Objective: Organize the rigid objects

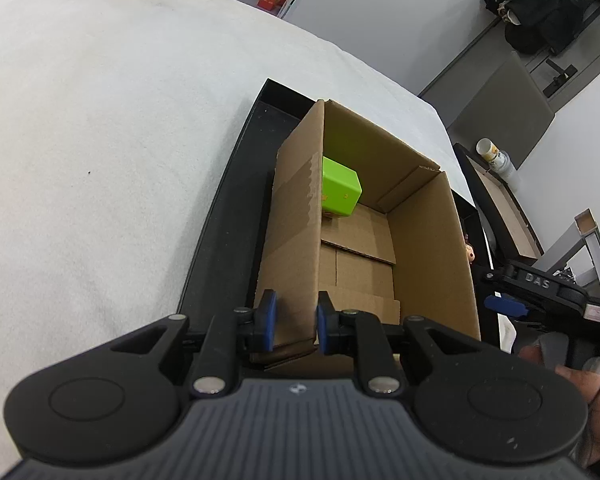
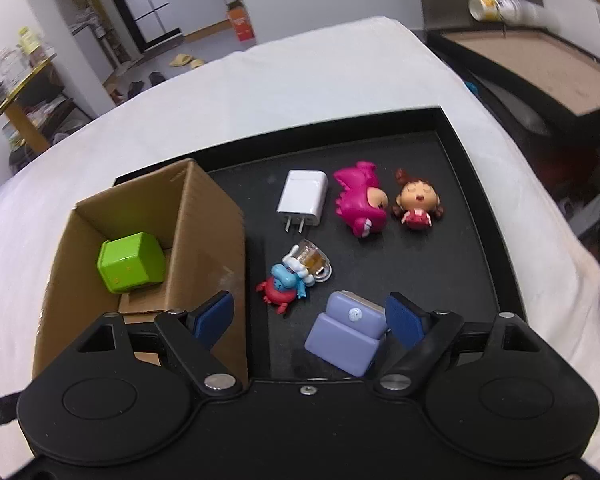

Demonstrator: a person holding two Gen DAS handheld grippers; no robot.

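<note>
So far just one thing is sorted — the green cube (image 2: 131, 262) sits inside the cardboard box (image 2: 204, 216), tucked into its far left corner. The box stands at the left end of the black tray (image 2: 476, 184), which lies on a white-covered surface, a bed by the look of it. My left claw (image 1: 293, 320) has its pads either side of the box's near left wall (image 1: 296, 216); the pads look close on the cardboard, but I can't tell if it's truly pinched or just straddled. My guess is it's steadying the box.

Everything else is still out on the tray floor. Going left to right: the red crab toy (image 2: 282, 288) with a little clear mug charm (image 2: 312, 260) just beside it, near the box's right wall; the white charger plug (image 2: 303, 198) further back; the purple sofa-shaped block (image 2: 346, 334) at the near edge; the pink dino figure (image 2: 362, 204); and the little doll in red (image 2: 417, 202), furthest right.

My right claw (image 2: 312, 320) is spread wide and holding nothing, hanging over the near edge with the purple block just inside its right pad. So I'd call it one down, six to go — purple block likely next.
</note>
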